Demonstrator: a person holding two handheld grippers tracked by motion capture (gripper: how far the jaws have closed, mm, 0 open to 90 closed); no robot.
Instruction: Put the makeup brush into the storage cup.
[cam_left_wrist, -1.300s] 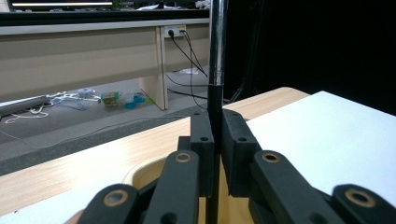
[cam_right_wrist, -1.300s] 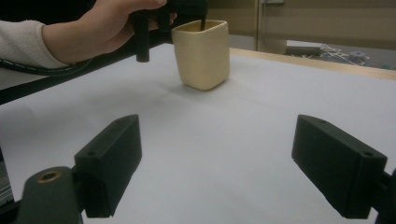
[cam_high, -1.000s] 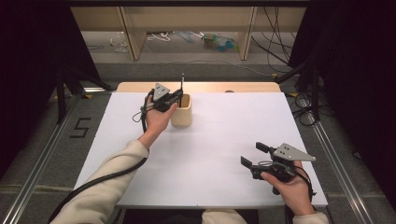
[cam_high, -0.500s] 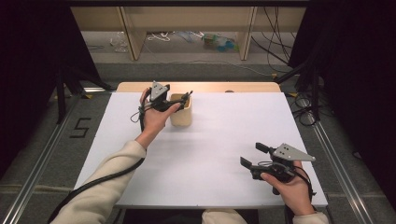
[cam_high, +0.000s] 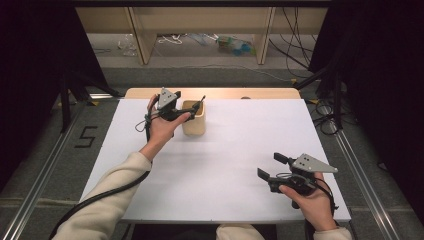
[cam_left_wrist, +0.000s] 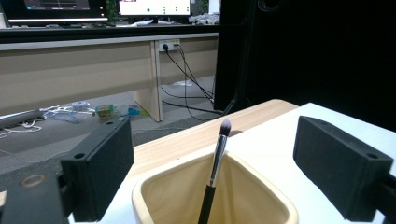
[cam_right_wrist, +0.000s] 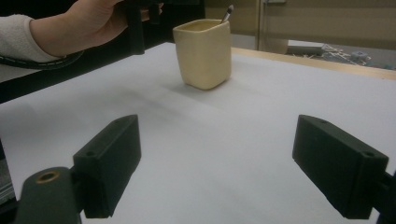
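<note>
A brush (cam_left_wrist: 215, 173) leans in the cup (cam_high: 194, 120) as the left gripper's (cam_high: 186, 114) fingers, just opened, flank it; right gripper (cam_high: 270, 168) rests open.

Cream cup (cam_high: 194, 119); brush (cam_left_wrist: 214, 173) w/ black handle, silver ferrule; white table (cam_high: 225, 165); 2 black grippers.

The high view looks forward and down over the white table (cam_high: 225, 150). The left gripper view sits close above the cream cup (cam_left_wrist: 243, 186), facing the far desks. The right gripper view looks low across the table; the cup (cam_right_wrist: 203, 53) stands upper centre.
</note>
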